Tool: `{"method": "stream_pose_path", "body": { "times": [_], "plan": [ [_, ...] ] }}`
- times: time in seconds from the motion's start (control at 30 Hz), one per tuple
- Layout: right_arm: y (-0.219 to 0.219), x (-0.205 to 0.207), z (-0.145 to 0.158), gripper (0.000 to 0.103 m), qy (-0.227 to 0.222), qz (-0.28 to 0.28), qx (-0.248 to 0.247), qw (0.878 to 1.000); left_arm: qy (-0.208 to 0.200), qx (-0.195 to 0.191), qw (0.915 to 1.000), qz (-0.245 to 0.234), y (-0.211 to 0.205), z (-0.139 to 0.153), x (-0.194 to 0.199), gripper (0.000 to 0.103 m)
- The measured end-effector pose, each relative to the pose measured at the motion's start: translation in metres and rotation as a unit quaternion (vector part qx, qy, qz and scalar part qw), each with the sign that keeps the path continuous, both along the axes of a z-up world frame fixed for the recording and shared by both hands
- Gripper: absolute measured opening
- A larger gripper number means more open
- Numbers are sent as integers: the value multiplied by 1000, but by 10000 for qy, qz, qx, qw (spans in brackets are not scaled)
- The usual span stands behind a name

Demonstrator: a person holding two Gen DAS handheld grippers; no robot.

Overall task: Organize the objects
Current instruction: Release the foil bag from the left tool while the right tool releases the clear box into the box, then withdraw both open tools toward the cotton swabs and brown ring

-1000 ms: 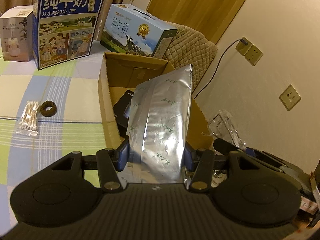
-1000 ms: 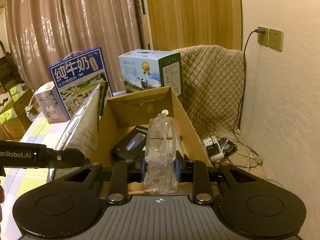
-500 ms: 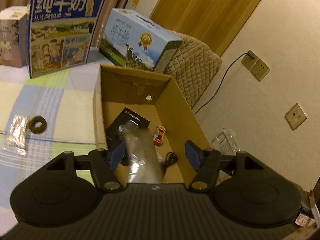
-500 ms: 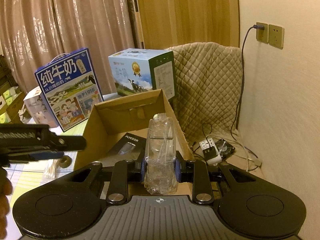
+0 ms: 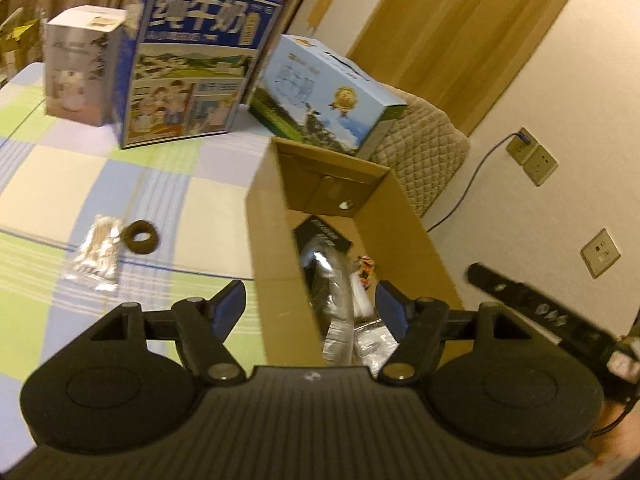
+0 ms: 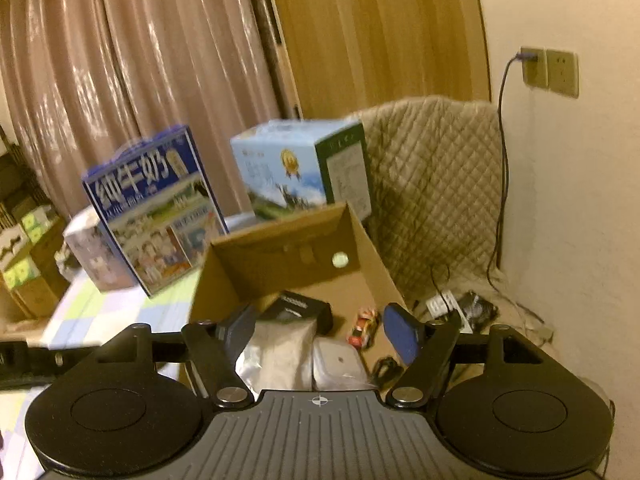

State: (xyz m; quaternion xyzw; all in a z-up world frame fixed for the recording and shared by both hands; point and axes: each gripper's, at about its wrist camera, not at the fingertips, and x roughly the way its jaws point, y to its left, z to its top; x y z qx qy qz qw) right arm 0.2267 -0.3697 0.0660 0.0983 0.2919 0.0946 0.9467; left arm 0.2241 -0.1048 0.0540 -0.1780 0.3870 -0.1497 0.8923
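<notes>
An open cardboard box [image 5: 276,248] stands on the checked tablecloth; it also shows in the right wrist view [image 6: 280,252]. Inside lie a silver foil bag [image 6: 280,354], a clear plastic packet [image 6: 338,362], a black box [image 6: 304,310], a small toy car [image 6: 364,326] and a black cable [image 6: 386,364]. My left gripper [image 5: 310,304] is open and empty above the box's near left wall. My right gripper [image 6: 324,330] is open and empty above the box's near end. The foil bag [image 5: 332,292] leans inside the box in the left wrist view.
A cotton swab packet [image 5: 98,250] and a dark ring [image 5: 140,236] lie on the cloth left of the box. Two milk cartons [image 5: 188,64] [image 5: 324,92] and a white box [image 5: 78,68] stand behind. A quilted chair [image 6: 432,184] and power strip [image 6: 444,304] sit right.
My left gripper opened and let the foil bag drop into the box. My right gripper opened and released the clear packet into the box. Both now hover open.
</notes>
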Motion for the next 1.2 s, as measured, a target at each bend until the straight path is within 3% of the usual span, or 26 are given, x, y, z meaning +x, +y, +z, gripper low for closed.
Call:
{"method": "stream_pose_path", "body": {
  "times": [0.3,0.6,0.9,1.2],
  "plan": [
    [21,-50,17,68,80,51,241,9997,-91,215,9996,185,54,3,-44,77],
    [85,-101,14,68,231,432,394,9980,-139,803,9959,391,117,1,-95,86],
    [146,-117,10,68,299,921,143,9952,-87,1014,9918,775,174,2,-123,87],
    [178,-118,2,68,342,1207,12,9921,-40,1034,9900,964,200,-4,-130,87]
  ]
}}
